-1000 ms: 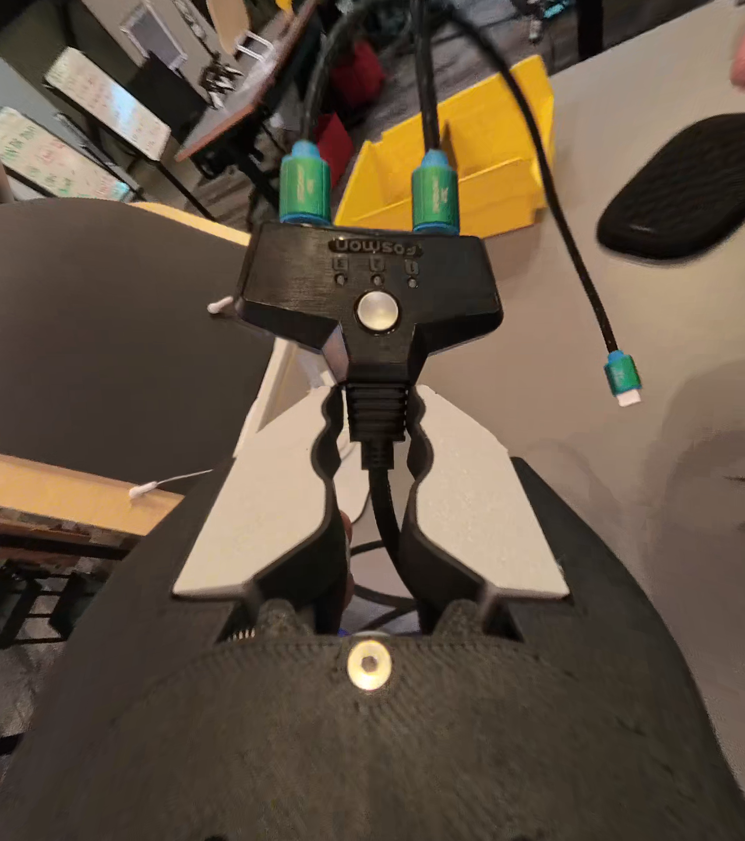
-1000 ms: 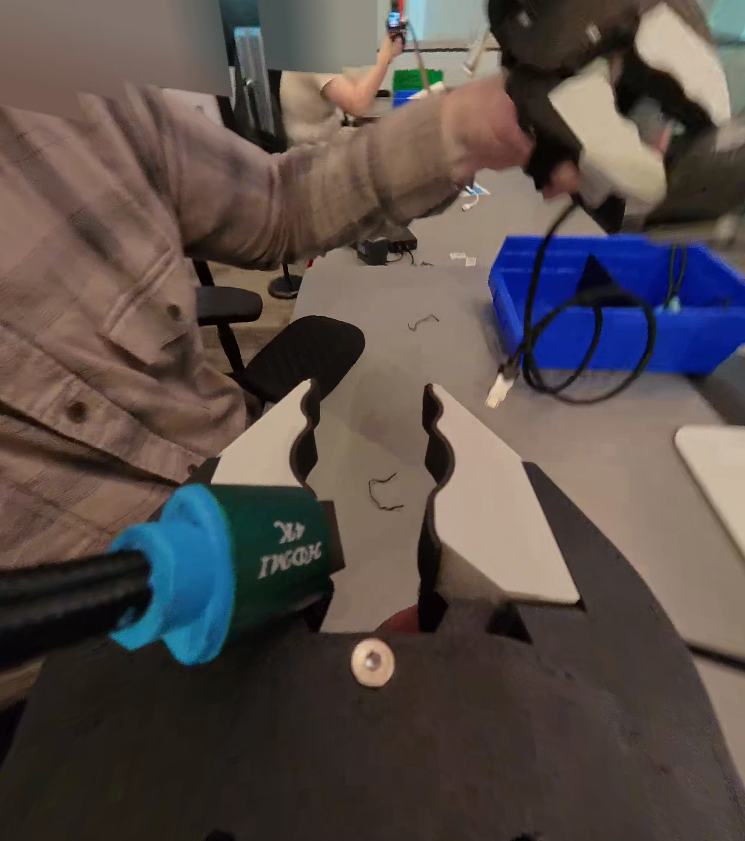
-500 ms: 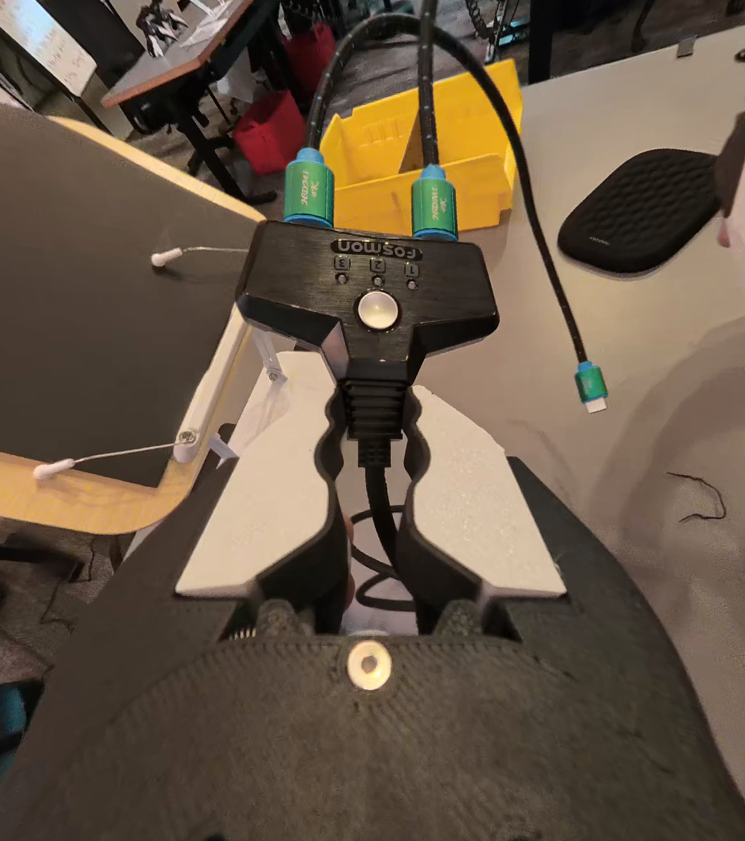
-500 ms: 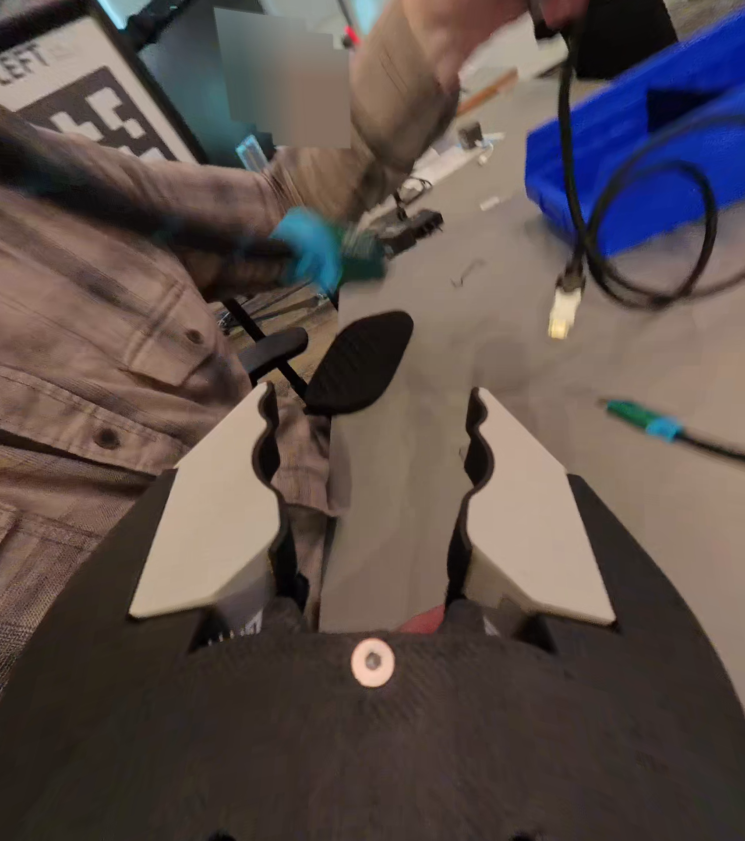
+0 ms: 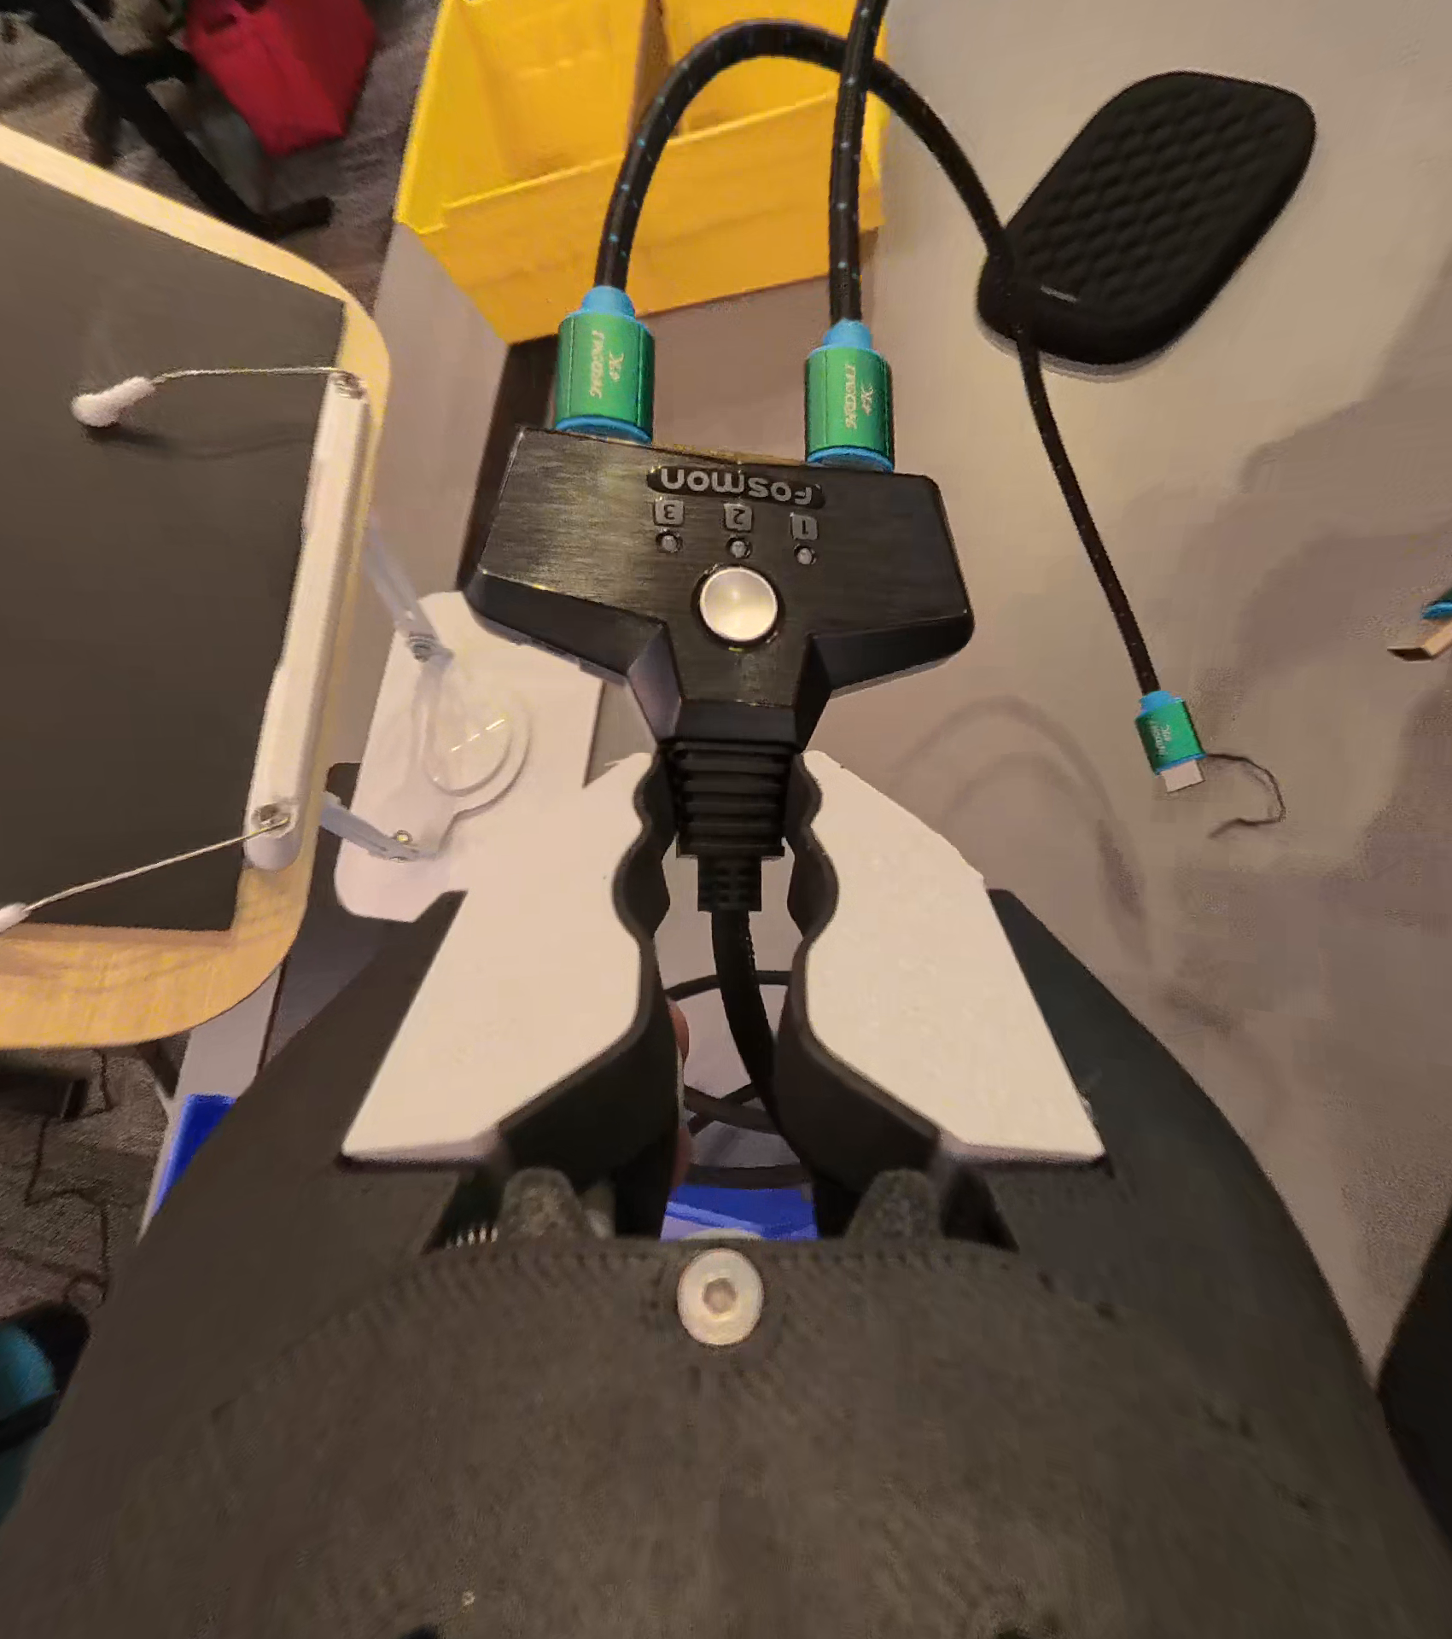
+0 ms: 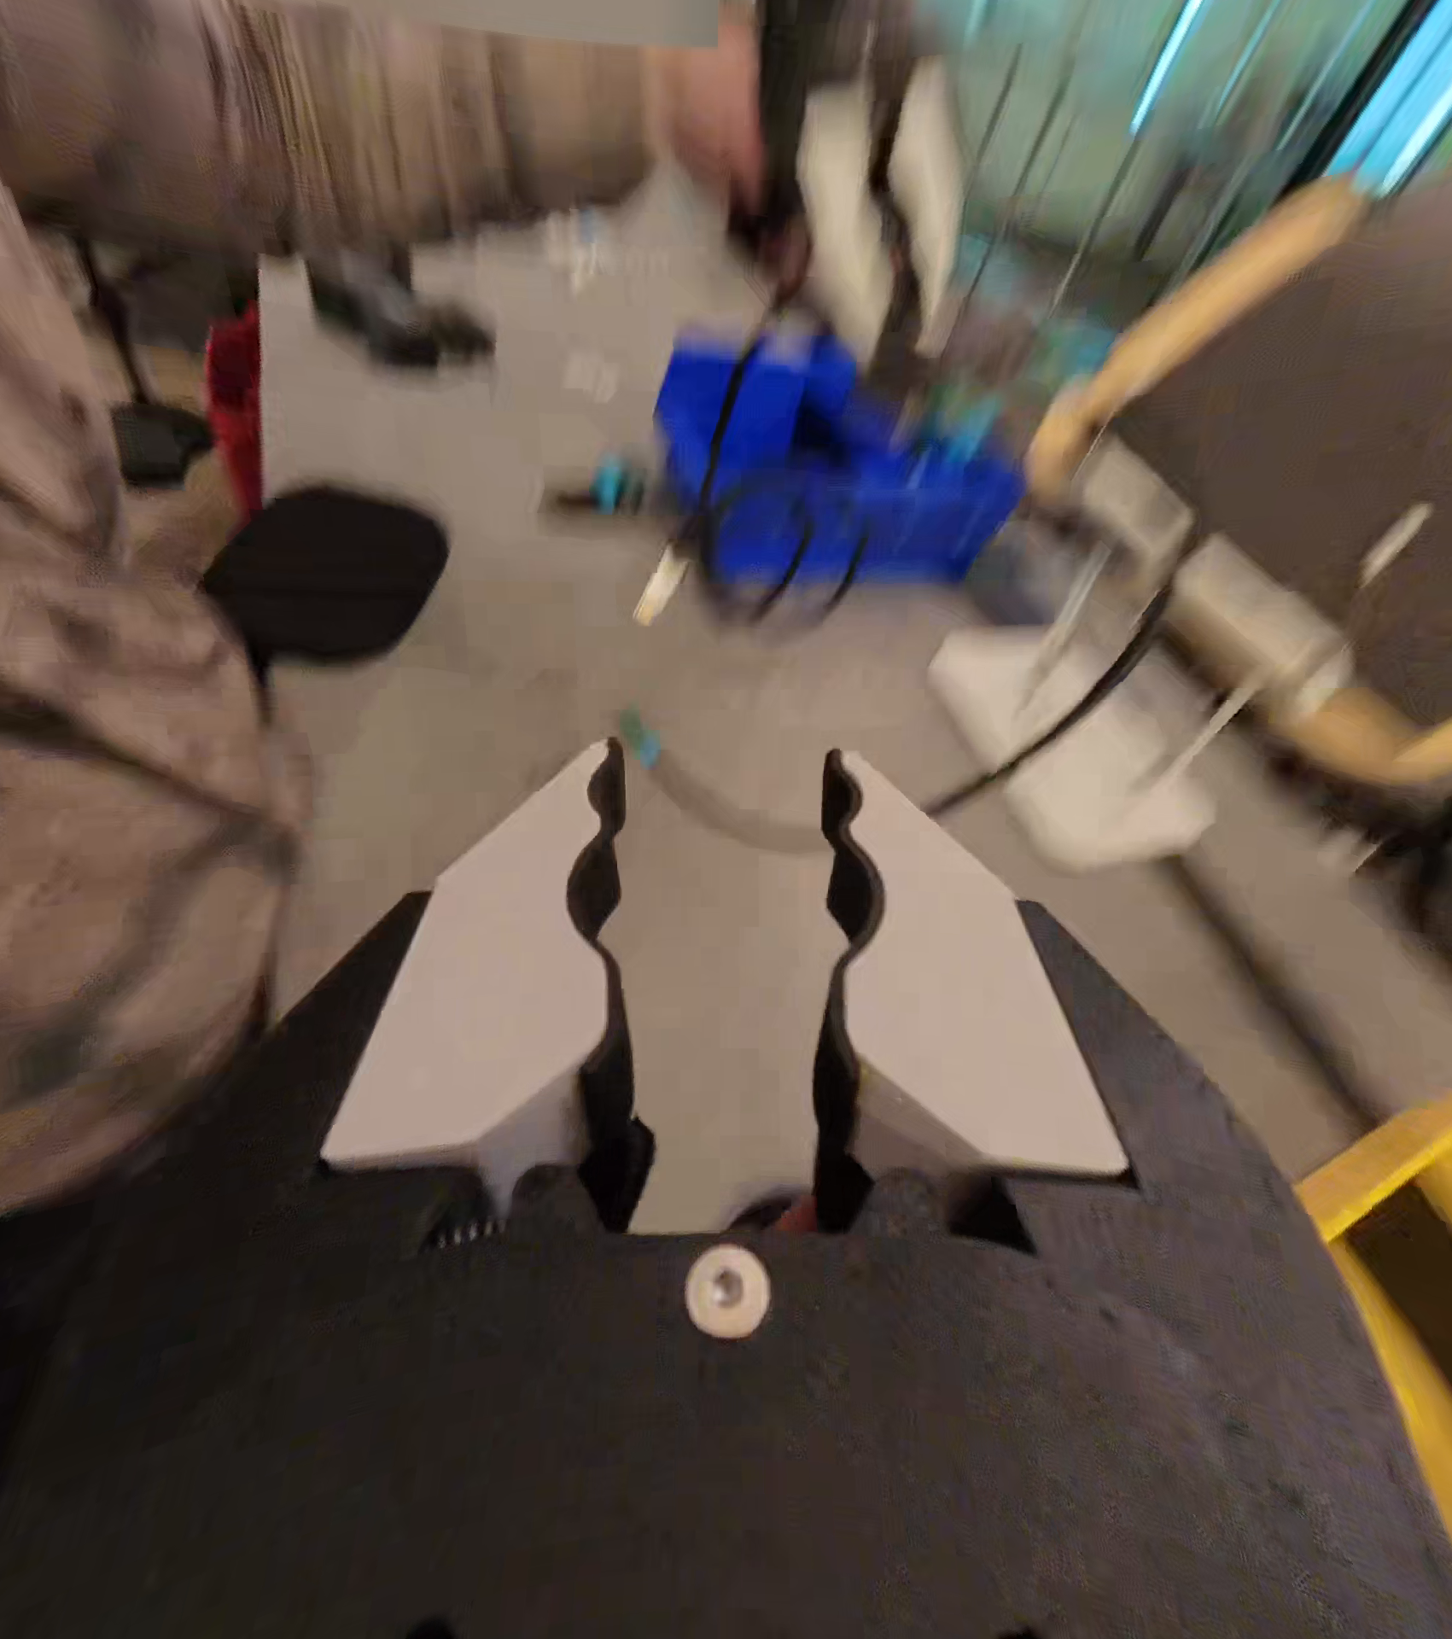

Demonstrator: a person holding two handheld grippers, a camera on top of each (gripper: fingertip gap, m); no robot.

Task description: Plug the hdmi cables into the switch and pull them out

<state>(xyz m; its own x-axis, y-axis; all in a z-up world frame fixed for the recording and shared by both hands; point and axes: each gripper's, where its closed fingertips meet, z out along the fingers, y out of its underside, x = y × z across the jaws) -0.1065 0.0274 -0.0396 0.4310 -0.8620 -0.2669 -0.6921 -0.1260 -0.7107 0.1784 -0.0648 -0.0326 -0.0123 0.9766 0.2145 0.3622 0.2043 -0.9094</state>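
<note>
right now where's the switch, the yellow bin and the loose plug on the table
switch (image 5: 718,568): left wrist view, top face
yellow bin (image 5: 527,177): left wrist view, front wall
loose plug (image 5: 1167,736): left wrist view, green shell

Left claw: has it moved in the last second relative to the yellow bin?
Yes. The left claw, shut on the switch, has shifted right and closer: the yellow bin now lies upper left.

My left camera looks steeply down along its fingers, close over the table (image 5: 1236,550). My right one faces across it, blurred; both catch the black pad (image 5: 1148,222) and yellow bin (image 5: 545,195).
</note>
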